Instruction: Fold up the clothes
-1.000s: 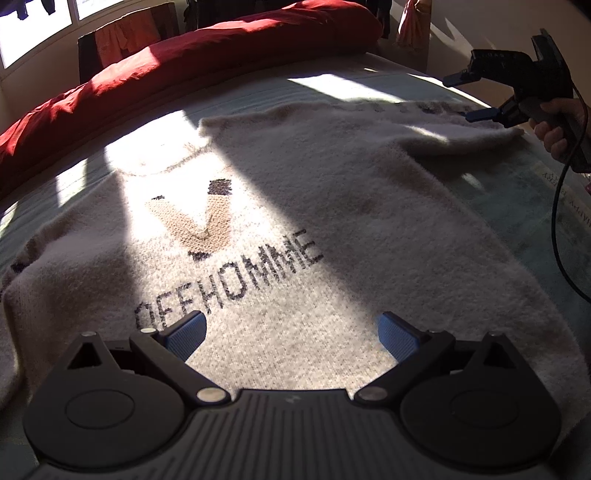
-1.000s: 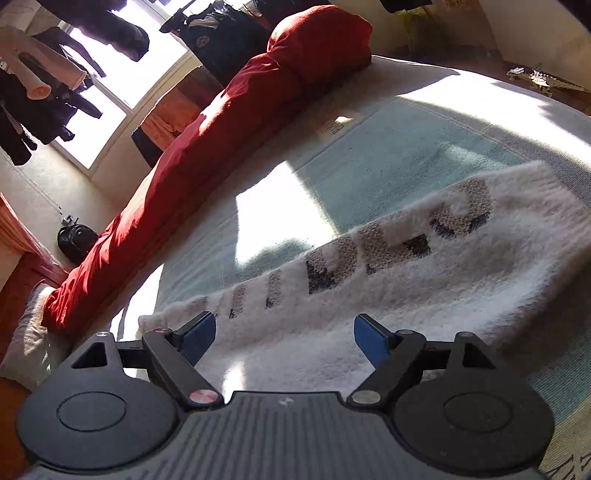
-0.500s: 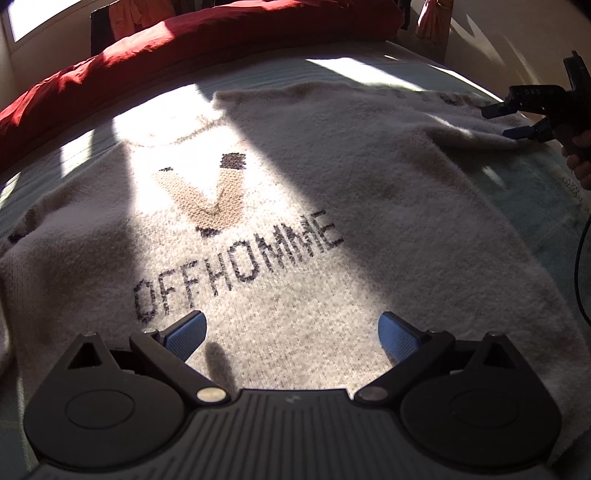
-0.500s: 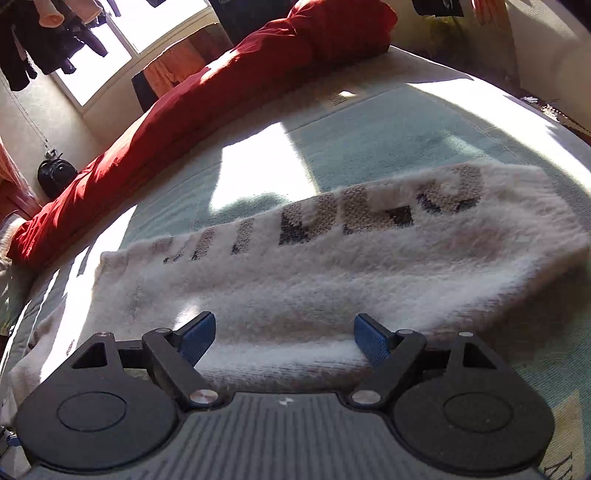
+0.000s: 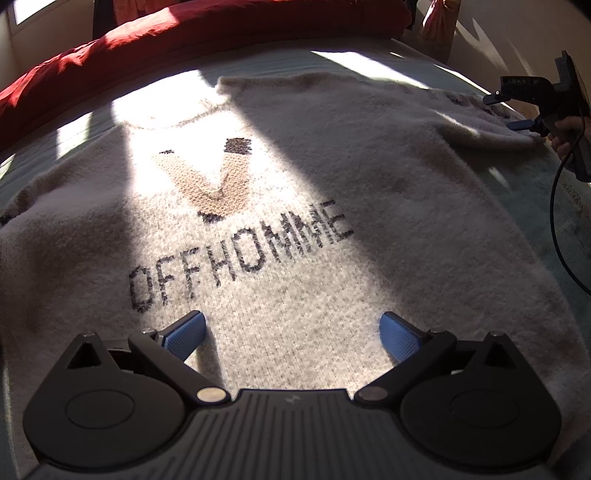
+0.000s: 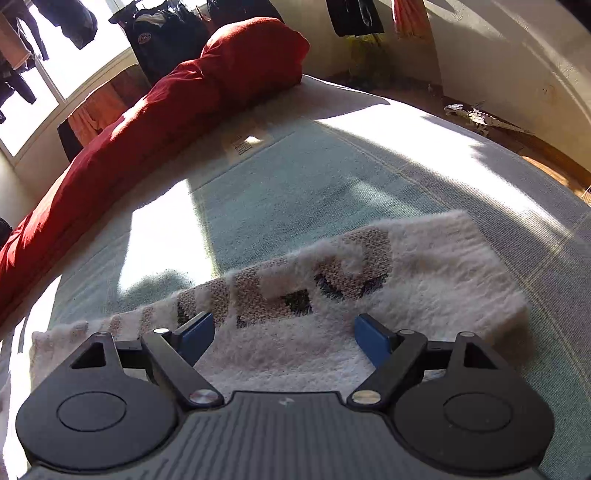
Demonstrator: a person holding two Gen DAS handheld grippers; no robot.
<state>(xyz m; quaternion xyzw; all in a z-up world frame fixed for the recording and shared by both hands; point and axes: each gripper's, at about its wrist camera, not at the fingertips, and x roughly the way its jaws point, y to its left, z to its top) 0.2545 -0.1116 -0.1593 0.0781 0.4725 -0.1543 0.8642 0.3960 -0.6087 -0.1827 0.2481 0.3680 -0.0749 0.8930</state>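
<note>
Sunlight falls in bright bands across a pale blue-green bedspread (image 5: 576, 221), and a cream knitted sweater (image 5: 332, 177) lies spread flat on it, front up. From the left wrist camera, the sweater fills most of the frame: dark knitted letters reading OFFHOMME (image 5: 240, 254) run across its chest, and a tan V-shaped motif (image 5: 218, 184) sits above them, toward the neckline. A red duvet (image 5: 184, 40) is bunched along the far edge of the bed, beyond the sweater's collar. The left gripper (image 5: 291, 332) hangs over the sweater's lower body with its blue pads wide apart and nothing between them. At the sweater's far right sleeve, the right gripper (image 5: 517, 110) shows in a person's hand (image 5: 563, 138), its blue fingertip low at the sleeve fabric, a black cable trailing from it.

From the right wrist camera, the right gripper (image 6: 284, 332) stands wide open just above the sweater's sleeve (image 6: 424, 280), which lies across the bedspread (image 6: 295, 184) with tan and dark knitted lettering along it. Whether the pads touch the wool cannot be told. Past the sleeve, the red duvet (image 6: 166, 110) lies along the bed's far side, and dark clothes (image 6: 166, 33) hang near a bright window behind it.
</note>
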